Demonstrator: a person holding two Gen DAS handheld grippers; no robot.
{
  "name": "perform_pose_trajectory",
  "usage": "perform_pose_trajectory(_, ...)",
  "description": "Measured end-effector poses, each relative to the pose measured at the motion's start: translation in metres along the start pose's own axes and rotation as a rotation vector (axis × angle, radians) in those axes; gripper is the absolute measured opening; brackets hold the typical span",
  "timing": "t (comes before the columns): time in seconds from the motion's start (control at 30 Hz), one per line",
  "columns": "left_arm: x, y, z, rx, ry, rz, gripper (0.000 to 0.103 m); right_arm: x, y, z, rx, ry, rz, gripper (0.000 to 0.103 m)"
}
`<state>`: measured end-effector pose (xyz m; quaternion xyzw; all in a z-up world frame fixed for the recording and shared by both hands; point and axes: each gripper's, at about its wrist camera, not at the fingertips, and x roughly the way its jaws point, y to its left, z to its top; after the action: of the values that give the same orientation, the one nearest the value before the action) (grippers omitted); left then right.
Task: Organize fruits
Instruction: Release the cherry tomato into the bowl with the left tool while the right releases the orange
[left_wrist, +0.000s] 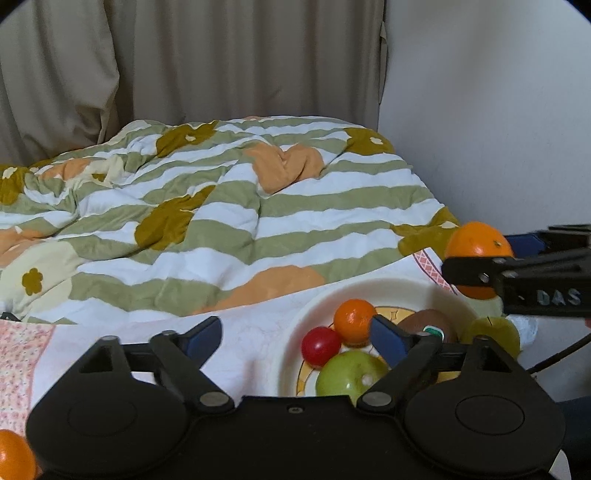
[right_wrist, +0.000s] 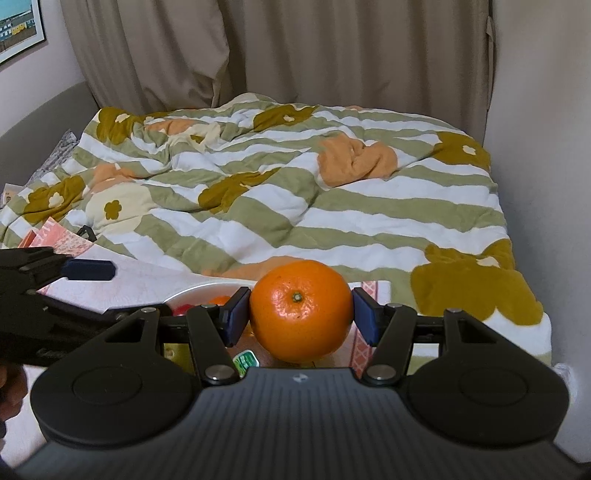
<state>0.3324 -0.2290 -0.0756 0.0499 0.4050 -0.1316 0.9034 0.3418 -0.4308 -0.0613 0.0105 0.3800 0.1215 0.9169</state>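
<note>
Striped quilt (left_wrist: 229, 221), green and white with ochre and peach flowers, fills the middle of both frames, rumpled up toward the beige curtain (left_wrist: 221, 55) at top. Below it, a pale floral sheet (left_wrist: 251, 343), serving as the work surface.

White bowl (left_wrist: 291, 332), lower right of the left wrist view, plainly the collecting place: holds a green apple (left_wrist: 349, 374), a small orange (left_wrist: 354, 319), a red round fruit (left_wrist: 320, 345) and a brown kiwi (left_wrist: 428, 326) with a green sticker. Just outside the far rim, a yellow-green fruit (left_wrist: 493, 332), probably next to go in. At far lower left, one more orange (left_wrist: 14, 456), well apart from the bowl.

Right gripper (right_wrist: 300, 314) clamped on a large orange (right_wrist: 301, 310), blue pads pressing its left and right sides, held clear above the bowl's rim, likely for dropping in. Nearly round, so no real long axis; stem end turned toward the right wrist camera, stem-to-base line running away along the fingers.

Left gripper (left_wrist: 295, 334) spread wide, gripping nothing, hanging over the bowl's near left edge.
</note>
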Motion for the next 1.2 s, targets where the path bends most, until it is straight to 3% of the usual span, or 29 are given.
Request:
perform_pose_trajectory(0.2,-0.016,0.004,-0.008,0.013,-0.024,0.029,0.097,0.018,0.013,0.006,-0.031,0.016,0.023,0.074)
perform_pose_trajectory(0.6,-0.037,0.019,-0.023,-0.067,-0.024,0.065,0.097,0.056,0.030,0.000,-0.058,0.043,0.021,0.075)
perform_pose_trajectory(0.63,-0.038,0.019,-0.025,-0.070,-0.022,0.067,0.097,0.057,0.030,0.001,-0.062,0.039,0.017,0.077)
perform_pose_trajectory(0.67,-0.039,0.020,-0.026,-0.074,-0.019,0.070,0.097,0.056,0.031,0.001,-0.070,0.029,0.013,0.086)
perform_pose_trajectory(0.73,-0.041,0.022,-0.028,-0.081,-0.016,0.073,0.097,0.054,0.034,0.002,-0.081,0.015,0.001,0.103)
perform_pose_trajectory(0.97,-0.057,0.020,-0.034,-0.099,-0.031,0.078,0.097,0.034,0.033,0.003,-0.049,-0.026,-0.010,0.103)
perform_pose_trajectory(1.2,-0.086,0.015,-0.036,-0.102,-0.088,0.085,0.097,-0.011,0.036,0.003,-0.038,-0.076,-0.026,0.103)
